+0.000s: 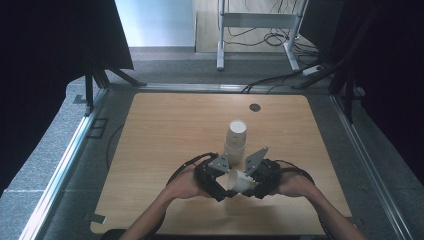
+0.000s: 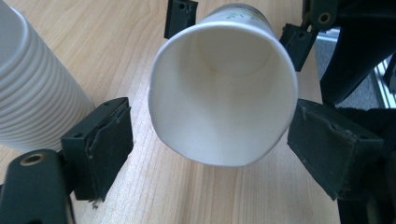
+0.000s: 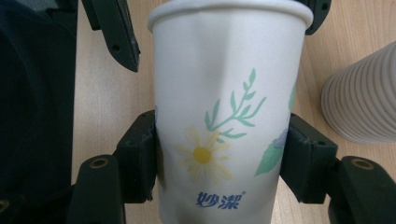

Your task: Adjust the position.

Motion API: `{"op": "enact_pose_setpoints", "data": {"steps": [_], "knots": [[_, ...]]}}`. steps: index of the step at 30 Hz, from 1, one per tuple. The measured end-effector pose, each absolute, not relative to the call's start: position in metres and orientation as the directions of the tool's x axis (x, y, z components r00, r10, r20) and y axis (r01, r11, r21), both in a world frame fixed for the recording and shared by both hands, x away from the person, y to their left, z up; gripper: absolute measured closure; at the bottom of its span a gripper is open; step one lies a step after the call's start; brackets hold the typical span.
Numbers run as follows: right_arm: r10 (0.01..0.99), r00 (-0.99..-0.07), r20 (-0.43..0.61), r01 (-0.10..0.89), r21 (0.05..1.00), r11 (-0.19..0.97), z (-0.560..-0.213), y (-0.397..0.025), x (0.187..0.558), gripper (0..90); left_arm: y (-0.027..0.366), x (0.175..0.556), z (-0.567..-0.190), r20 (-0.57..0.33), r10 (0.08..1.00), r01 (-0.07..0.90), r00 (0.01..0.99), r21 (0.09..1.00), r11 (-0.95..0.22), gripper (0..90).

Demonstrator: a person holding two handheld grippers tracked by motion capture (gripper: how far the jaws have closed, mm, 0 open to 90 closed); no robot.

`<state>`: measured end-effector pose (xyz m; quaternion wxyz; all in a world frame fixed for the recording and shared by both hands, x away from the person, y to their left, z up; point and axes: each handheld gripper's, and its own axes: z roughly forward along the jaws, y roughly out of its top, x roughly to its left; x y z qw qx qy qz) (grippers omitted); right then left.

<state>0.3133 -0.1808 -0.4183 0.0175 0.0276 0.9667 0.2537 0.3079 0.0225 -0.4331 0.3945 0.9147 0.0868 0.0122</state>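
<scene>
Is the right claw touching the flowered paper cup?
Touching. The right gripper view shows the right claw with both jaws pressed against the sides of the flowered paper cup, no gap on either side.

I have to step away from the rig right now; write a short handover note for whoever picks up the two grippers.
Right gripper: shut on the single paper cup, pads on both sides near its base; the cup wall is slightly dented.
Left gripper: open, its jaws either side of the cup's mouth, not gripping.
Stack of paper cups: upright mid-table, just beyond the grippers.
Done: one cup is off the stack, held on its side above the table.
Left: probably take the rim with the left gripper, or set the cup down.
</scene>
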Motion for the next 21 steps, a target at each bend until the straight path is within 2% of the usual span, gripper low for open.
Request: {"op": "enact_pose_setpoints", "data": {"steps": [21], "knots": [[0.126,-0.992,0.008,0.104,0.618,0.779,-0.411,-0.197,0.311,36.0,0.032,0.308,-0.426,-0.078,0.216,0.194,0.973,0.784,-0.589,13.5]]}}
